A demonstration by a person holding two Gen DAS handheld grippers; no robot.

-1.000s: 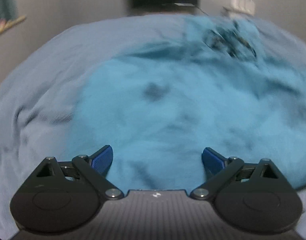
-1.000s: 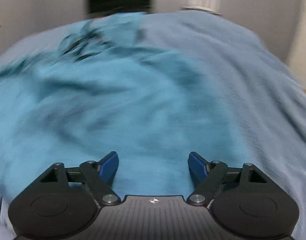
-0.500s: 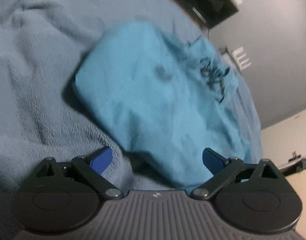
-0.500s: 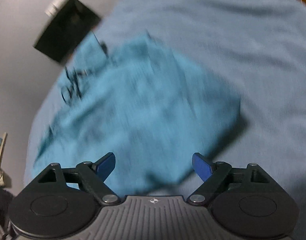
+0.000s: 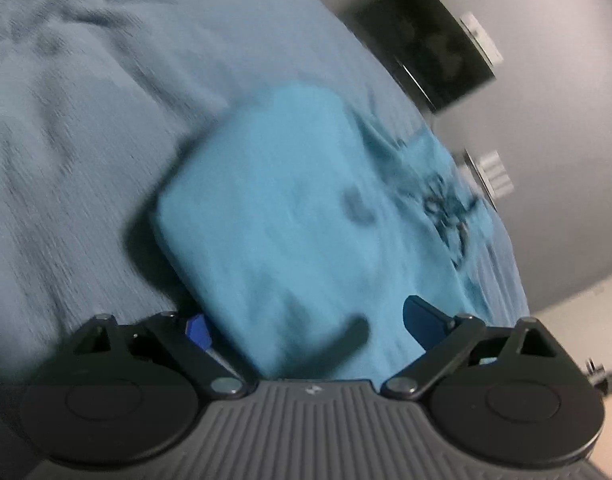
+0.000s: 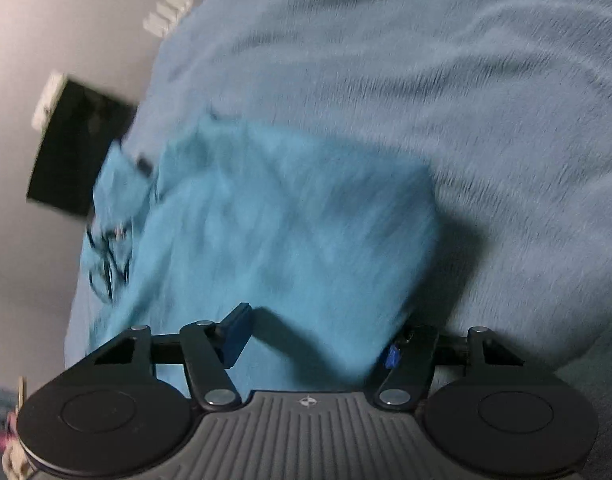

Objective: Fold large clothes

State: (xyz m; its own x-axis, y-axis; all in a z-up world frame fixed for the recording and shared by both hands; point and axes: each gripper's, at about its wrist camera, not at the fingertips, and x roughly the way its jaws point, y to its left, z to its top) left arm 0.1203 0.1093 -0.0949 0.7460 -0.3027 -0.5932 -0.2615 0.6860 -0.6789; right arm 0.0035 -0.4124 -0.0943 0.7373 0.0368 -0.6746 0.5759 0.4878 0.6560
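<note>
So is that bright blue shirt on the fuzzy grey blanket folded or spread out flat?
Partly folded. The bright blue shirt forms a thick block with a rounded doubled edge casting shadow on the fuzzy grey blanket; its printed far end lies rumpled.

**A Bedroom at Home**

This looks like a bedroom in a home. A big, soft grey-blue blanket (image 5: 106, 128) covers a bed and fills most of both views. A blue shirt (image 6: 290, 232) lies on it, partly folded. Behind the bed stands a plain grey wall (image 5: 565, 120) with a flat black screen (image 5: 425, 44) on it.
</note>
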